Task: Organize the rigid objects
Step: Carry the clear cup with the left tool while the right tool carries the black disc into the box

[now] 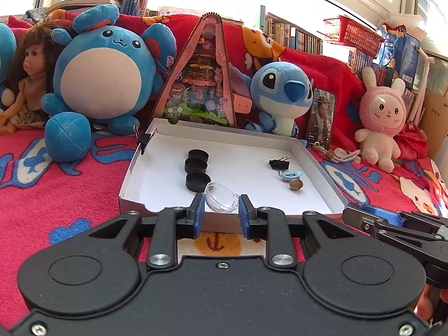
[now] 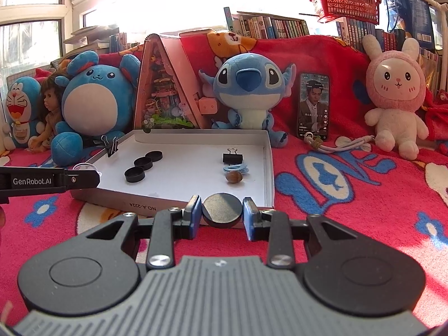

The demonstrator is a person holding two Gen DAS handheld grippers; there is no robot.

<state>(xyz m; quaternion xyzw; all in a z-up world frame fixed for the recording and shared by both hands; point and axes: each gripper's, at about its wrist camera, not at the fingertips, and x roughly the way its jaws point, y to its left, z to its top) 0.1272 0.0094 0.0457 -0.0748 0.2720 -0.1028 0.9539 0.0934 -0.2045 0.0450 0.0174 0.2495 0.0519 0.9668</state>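
Observation:
A shallow white box (image 1: pixel 316 165) (image 2: pixel 268 168) lies on the red blanket. In it are three black round caps (image 1: pixel 197 172) (image 2: pixel 143 163) in a row, a black binder clip (image 1: pixel 279 164) (image 2: pixel 231 157), a light blue clip (image 1: pixel 291 175) (image 2: pixel 238 168) and a brown nut (image 1: pixel 296 184) (image 2: pixel 233 177). My left gripper (image 1: pixel 221 210) is shut on a clear plastic dome lid (image 1: pixel 221 200) at the box's near edge. My right gripper (image 2: pixel 222 212) is shut on a black round cap (image 2: pixel 222 210) at the box's near right corner. The right gripper also shows in the left wrist view (image 1: pixel 392 224).
Plush toys line the back: a blue round one (image 1: pixel 103 70), Stitch (image 1: pixel 282 95), a pink rabbit (image 2: pixel 397 92), a doll (image 1: pixel 28 78). A triangular diorama (image 1: pixel 198 75) and a phone (image 2: pixel 313 106) stand behind the box. A binder clip (image 1: pixel 144 140) grips the box's left wall.

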